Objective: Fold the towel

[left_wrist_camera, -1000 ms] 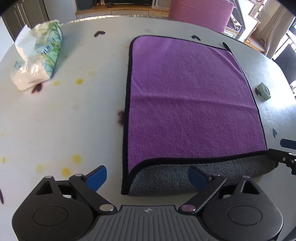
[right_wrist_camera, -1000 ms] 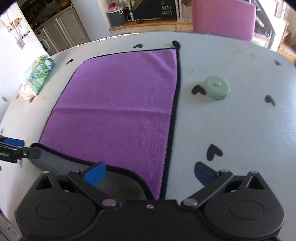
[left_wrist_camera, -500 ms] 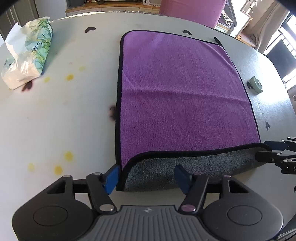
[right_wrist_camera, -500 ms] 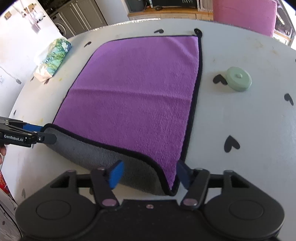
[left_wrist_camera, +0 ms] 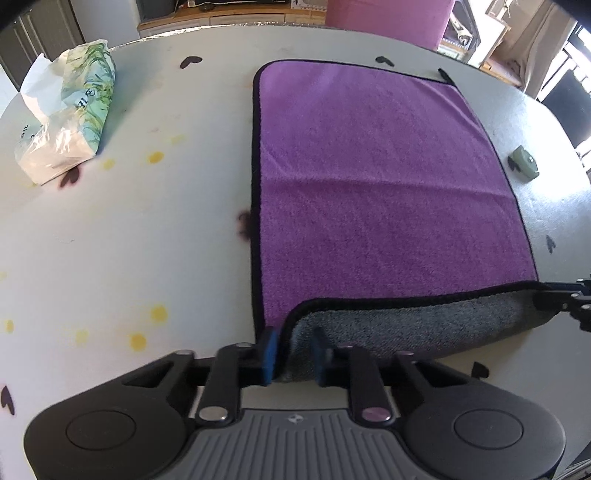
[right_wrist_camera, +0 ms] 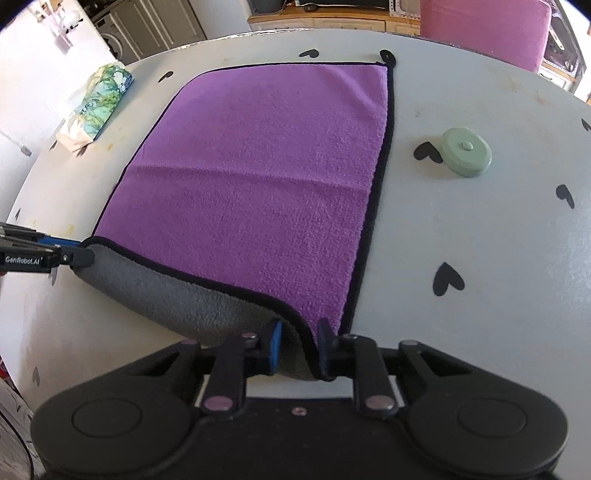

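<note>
A purple towel (left_wrist_camera: pixel 384 177) with a black hem and grey underside lies flat on the white table; it also shows in the right wrist view (right_wrist_camera: pixel 266 177). Its near edge is rolled up and over, showing grey. My left gripper (left_wrist_camera: pixel 293 354) is shut on the towel's near left corner. My right gripper (right_wrist_camera: pixel 297 349) is shut on the near right corner. Each gripper's tip shows at the edge of the other view, the right one (left_wrist_camera: pixel 569 299) and the left one (right_wrist_camera: pixel 55 254).
A tissue pack (left_wrist_camera: pixel 70 114) lies at the far left of the table (left_wrist_camera: pixel 110 258). A round green disc (right_wrist_camera: pixel 467 151) sits right of the towel. Black heart marks and yellow spots dot the tabletop. A pink chair (right_wrist_camera: pixel 484 26) stands behind the table.
Both grippers went from wide open to shut on the towel's near corners. The near edge has lifted and curled further over the purple side.
</note>
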Demonstrator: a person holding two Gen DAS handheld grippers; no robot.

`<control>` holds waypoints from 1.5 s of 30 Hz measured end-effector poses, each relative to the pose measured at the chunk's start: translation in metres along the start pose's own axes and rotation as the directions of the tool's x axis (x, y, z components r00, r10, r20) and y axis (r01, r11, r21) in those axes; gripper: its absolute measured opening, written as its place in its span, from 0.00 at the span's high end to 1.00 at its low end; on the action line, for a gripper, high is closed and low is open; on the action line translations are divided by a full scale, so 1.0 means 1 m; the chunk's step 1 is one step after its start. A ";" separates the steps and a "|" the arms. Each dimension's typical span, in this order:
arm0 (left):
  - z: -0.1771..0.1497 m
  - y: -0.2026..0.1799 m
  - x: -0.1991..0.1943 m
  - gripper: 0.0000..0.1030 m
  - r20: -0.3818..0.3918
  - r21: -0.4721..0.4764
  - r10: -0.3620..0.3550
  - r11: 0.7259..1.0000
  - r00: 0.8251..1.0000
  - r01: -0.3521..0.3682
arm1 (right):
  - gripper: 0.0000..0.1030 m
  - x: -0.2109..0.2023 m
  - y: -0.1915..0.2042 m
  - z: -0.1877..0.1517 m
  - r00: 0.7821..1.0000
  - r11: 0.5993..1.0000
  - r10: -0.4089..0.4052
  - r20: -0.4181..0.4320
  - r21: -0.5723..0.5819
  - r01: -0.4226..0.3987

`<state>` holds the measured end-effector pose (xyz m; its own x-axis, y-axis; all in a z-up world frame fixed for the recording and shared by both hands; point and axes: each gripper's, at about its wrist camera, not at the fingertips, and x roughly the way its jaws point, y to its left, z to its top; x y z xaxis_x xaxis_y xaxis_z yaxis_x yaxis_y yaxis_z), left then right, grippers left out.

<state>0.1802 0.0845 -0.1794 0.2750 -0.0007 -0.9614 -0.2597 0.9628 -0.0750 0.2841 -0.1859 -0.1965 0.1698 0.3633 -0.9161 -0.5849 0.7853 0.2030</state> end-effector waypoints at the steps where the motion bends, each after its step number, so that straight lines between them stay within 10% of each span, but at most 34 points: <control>1: 0.000 0.000 0.000 0.87 -0.002 0.006 0.005 1.000 1.000 -0.005 | 0.87 0.000 0.001 0.000 1.000 1.000 -0.002 0.000 -0.006 0.002; 45: 0.022 -0.007 -0.060 0.95 0.252 0.001 0.054 0.998 0.966 -0.056 | 0.96 -0.049 0.019 0.024 0.965 0.997 -0.073 0.251 0.001 0.075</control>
<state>0.1859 0.0835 -0.1159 0.4852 0.1193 -0.8662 -0.2741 0.9615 -0.0212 0.2839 -0.1767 -0.1393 0.4055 0.4194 -0.8122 -0.5698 0.8107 0.1341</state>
